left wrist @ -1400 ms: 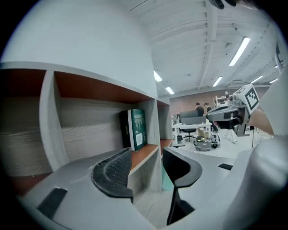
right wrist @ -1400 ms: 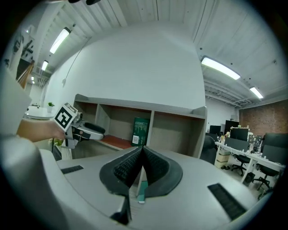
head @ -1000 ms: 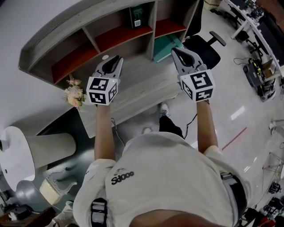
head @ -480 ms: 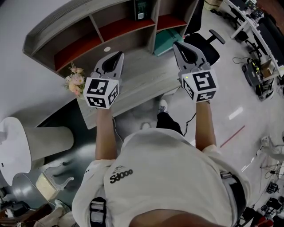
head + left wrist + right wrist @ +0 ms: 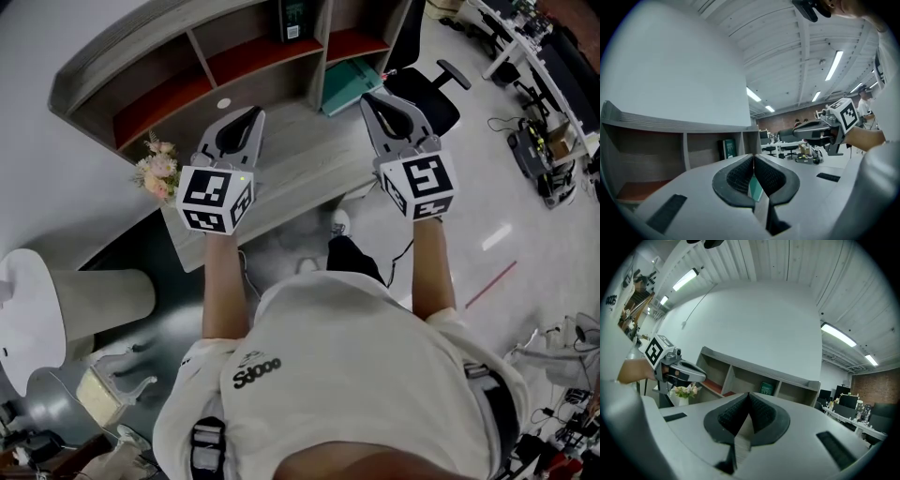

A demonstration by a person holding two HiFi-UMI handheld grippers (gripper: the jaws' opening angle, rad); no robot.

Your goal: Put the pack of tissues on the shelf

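**A:** In the head view, where is the dark green pack of tissues [image 5: 295,19] found?

**B:** It is stood on end in the grey wooden shelf [image 5: 141,52], at the right end of a red-floored compartment, just beside an upright divider. Its long axis is vertical. The left gripper [image 5: 251,112] and right gripper [image 5: 367,98] are held over the grey wood-grain desk [image 5: 300,178], pointed at the shelf and well apart from the pack.

**A:** And the room?

**B:** A bunch of pale pink flowers [image 5: 155,173] is seen at the desk's left edge. A black office chair [image 5: 427,98] is seen on the glossy pale floor [image 5: 525,216].

**A:** The left gripper view?

**B:** The jaws are clenched on nothing. The pack [image 5: 729,148] is seen upright, its labelled face turned outward.

**A:** The right gripper view?

**B:** Those jaws are also pressed together, empty. The pack [image 5: 766,388] is again seen upright in its compartment.
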